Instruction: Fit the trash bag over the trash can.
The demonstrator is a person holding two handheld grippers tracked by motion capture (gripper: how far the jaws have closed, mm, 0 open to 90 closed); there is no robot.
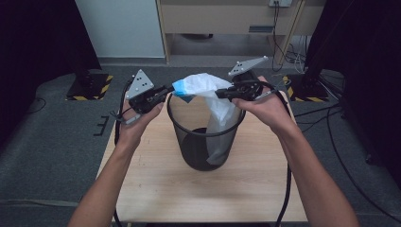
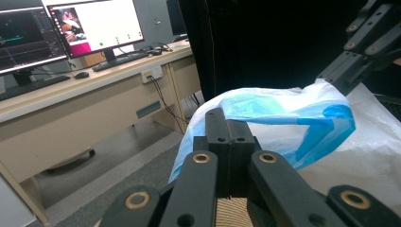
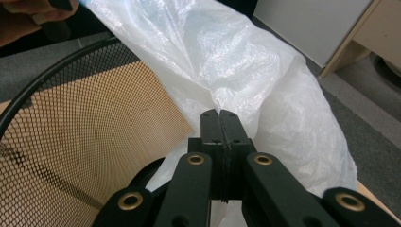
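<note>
A black mesh wastebasket (image 1: 189, 142) stands in the middle of the wooden table (image 1: 156, 184). A thin white plastic bag (image 1: 208, 87) with a blue rim hangs over its mouth, and its lower part trails down inside the basket. My left gripper (image 1: 169, 91) is shut at the bag's blue rim (image 2: 302, 118) on the left side; in the left gripper view its jaws (image 2: 228, 124) are pressed together at the film's edge. My right gripper (image 1: 221, 93) is shut on the white film (image 3: 227, 61) at the right side, above the basket's rim (image 3: 47, 80).
The table's far edge lies just behind the basket, with grey carpet all round. Two stand bases with yellow-black tape (image 1: 90, 87) sit on the floor at the back. A desk with monitors (image 2: 94, 28) and a black curtain (image 2: 265, 42) stand beyond. Cables trail off the table's sides.
</note>
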